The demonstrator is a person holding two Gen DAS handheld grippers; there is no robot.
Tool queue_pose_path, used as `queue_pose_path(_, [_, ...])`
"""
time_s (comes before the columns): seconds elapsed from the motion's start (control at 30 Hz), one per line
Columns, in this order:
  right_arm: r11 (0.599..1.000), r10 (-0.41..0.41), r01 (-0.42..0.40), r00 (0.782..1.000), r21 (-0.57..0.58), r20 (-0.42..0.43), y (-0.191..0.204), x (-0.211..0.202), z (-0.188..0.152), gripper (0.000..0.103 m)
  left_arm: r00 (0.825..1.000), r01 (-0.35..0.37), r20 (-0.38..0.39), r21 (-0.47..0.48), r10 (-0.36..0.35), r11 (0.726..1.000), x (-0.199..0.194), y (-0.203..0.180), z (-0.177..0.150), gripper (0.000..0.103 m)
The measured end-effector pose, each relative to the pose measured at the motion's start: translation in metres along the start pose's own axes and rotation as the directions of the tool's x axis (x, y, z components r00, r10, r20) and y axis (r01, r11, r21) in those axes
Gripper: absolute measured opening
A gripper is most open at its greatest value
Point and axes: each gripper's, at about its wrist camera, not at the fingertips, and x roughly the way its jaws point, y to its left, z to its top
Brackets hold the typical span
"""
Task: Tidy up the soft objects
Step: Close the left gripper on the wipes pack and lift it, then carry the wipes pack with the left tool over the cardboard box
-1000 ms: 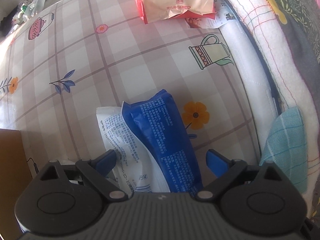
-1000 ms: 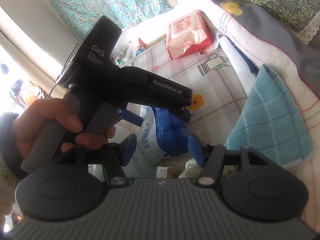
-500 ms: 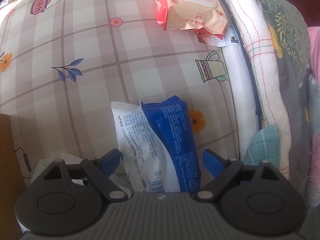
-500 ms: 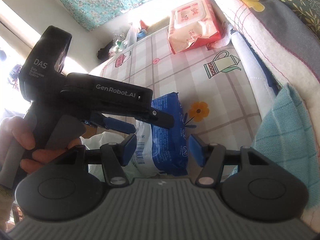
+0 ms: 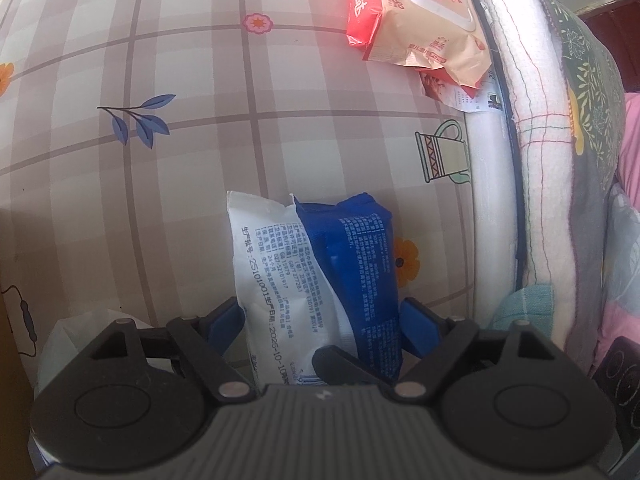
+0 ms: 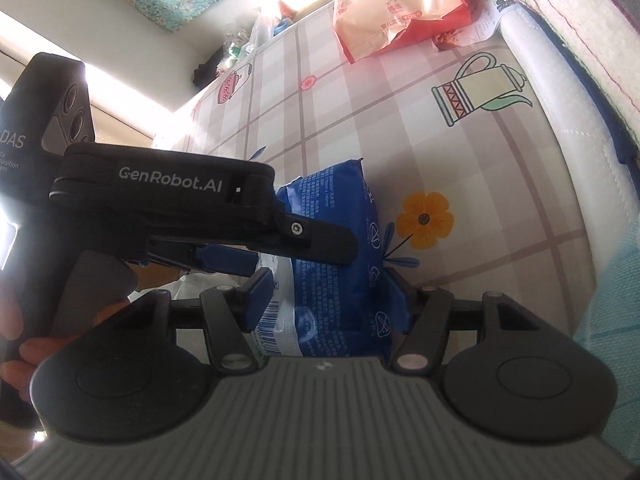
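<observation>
Both tools straddle the blue-and-white tissue pack (image 5: 320, 280) lying on the checked surface (image 5: 280, 140). Left tool (image 5: 322, 318) has just been closing, blue pads either side of the pack; contact unclear. Right tool (image 6: 328, 300) stands half open around the pack; grip unclear. Pink wipes pack (image 5: 420, 20) sits well beyond it.

Your left gripper (image 5: 320, 322) points down at the blue-and-white packet (image 5: 320, 276) on the checked tablecloth (image 5: 200, 140), jaws just closing in, blue pads either side and apparently not pressing yet. Far right, a pink wipes pack (image 5: 420, 12) lies beside the folded blankets (image 5: 540, 128).
</observation>
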Motion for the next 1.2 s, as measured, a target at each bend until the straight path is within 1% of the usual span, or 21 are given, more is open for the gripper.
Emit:
queue_pose_path(0.07, [1.0, 0.001, -0.001, 1.0, 0.012, 0.004, -0.001, -0.001, 0.0, 0.06, 1.0, 0.015, -0.003, -0.007, -0.015, 1.0, 0.001, 0.003, 0.001, 0.085])
queue_pose_path(0.13, [1.0, -0.023, 0.023, 1.0, -0.021, 0.022, 0.003, -0.003, 0.0, 0.061, 0.999, 0.032, -0.011, -0.03, -0.032, 0.999, 0.003, 0.008, 0.001, 0.086])
queue_pose_path(0.17, [0.999, -0.033, 0.034, 0.999, -0.031, 0.023, 0.004, -0.002, -0.001, 0.064, 0.999, 0.035, -0.018, -0.037, -0.035, 0.999, 0.005, 0.01, 0.002, 0.088])
queue_pose_path(0.2, [0.999, -0.029, 0.03, 0.999, -0.036, 0.019, 0.004, 0.0, -0.001, 0.067, 0.999, 0.048, -0.01, -0.039, -0.049, 0.998, 0.004, 0.01, 0.002, 0.089])
queue_pose_path(0.23, [0.999, -0.02, 0.021, 1.0, -0.046, 0.018, 0.005, 0.0, -0.002, 0.072, 0.999, 0.046, -0.014, -0.045, -0.047, 0.998, 0.005, 0.01, 0.003, 0.089])
queue_pose_path(0.27, [0.998, -0.022, 0.023, 1.0, -0.06, 0.012, 0.008, 0.002, -0.001, 0.074, 0.999, 0.044, -0.012, -0.047, -0.045, 0.998, 0.005, 0.009, 0.003, 0.088])
queue_pose_path(0.33, [0.996, -0.023, 0.023, 1.0, -0.083, 0.009, 0.013, 0.005, -0.002, 0.074, 0.999, 0.043, -0.011, -0.042, -0.044, 0.998, 0.006, 0.006, 0.001, 0.088])
queue_pose_path(0.37, [0.994, -0.037, 0.038, 0.999, -0.099, 0.017, 0.016, 0.006, -0.003, 0.072, 0.999, 0.044, -0.007, -0.04, -0.044, 0.998, 0.005, 0.004, 0.001, 0.088])
queue_pose_path(0.43, [0.99, -0.064, 0.067, 0.997, -0.121, 0.033, 0.02, 0.004, -0.003, 0.062, 1.0, 0.03, 0.009, -0.038, -0.03, 0.999, 0.002, 0.0, -0.003, 0.087])
queue_pose_path(0.47, [0.991, -0.059, 0.063, 0.997, -0.117, 0.04, 0.02, 0.002, -0.003, 0.059, 1.0, 0.027, 0.017, -0.033, -0.026, 0.999, 0.0, -0.002, -0.004, 0.087])
queue_pose_path(0.53, [0.993, -0.05, 0.055, 0.997, -0.102, 0.055, 0.018, -0.005, -0.003, 0.058, 0.999, 0.03, 0.028, -0.016, -0.03, 0.999, -0.004, -0.006, -0.007, 0.087])
queue_pose_path(0.73, [0.991, -0.046, 0.062, 0.991, -0.121, 0.127, 0.028, -0.037, -0.008, 0.057, 0.994, 0.069, 0.086, 0.013, -0.07, 0.998, -0.03, -0.019, -0.02, 0.087])
queue_pose_path(0.87, [0.991, -0.038, 0.061, 0.982, -0.122, 0.184, 0.04, -0.065, -0.012, 0.057, 0.985, 0.087, 0.144, 0.06, -0.095, 0.994, -0.059, -0.032, -0.035, 0.087])
queue_pose_path(0.97, [0.987, -0.035, 0.072, 0.97, -0.146, 0.241, 0.057, -0.093, -0.023, 0.057, 0.973, 0.127, 0.181, 0.081, -0.14, 0.989, -0.086, -0.035, -0.049, 0.087])
queue_pose_path(1.07, [0.981, -0.022, 0.076, 0.957, -0.178, 0.289, 0.077, -0.118, -0.039, 0.057, 0.958, 0.166, 0.221, 0.083, -0.181, 0.983, -0.117, -0.034, -0.071, 0.087])
queue_pose_path(1.13, [0.978, -0.004, 0.068, 0.95, -0.196, 0.311, 0.09, -0.131, -0.049, 0.057, 0.948, 0.18, 0.251, 0.084, -0.195, 0.98, -0.136, -0.031, -0.088, 0.087])
queue_pose_path(1.2, [0.974, 0.024, 0.051, 0.944, -0.219, 0.33, 0.106, -0.147, -0.064, 0.057, 0.933, 0.192, 0.292, 0.083, -0.209, 0.978, -0.158, -0.027, -0.11, 0.087])
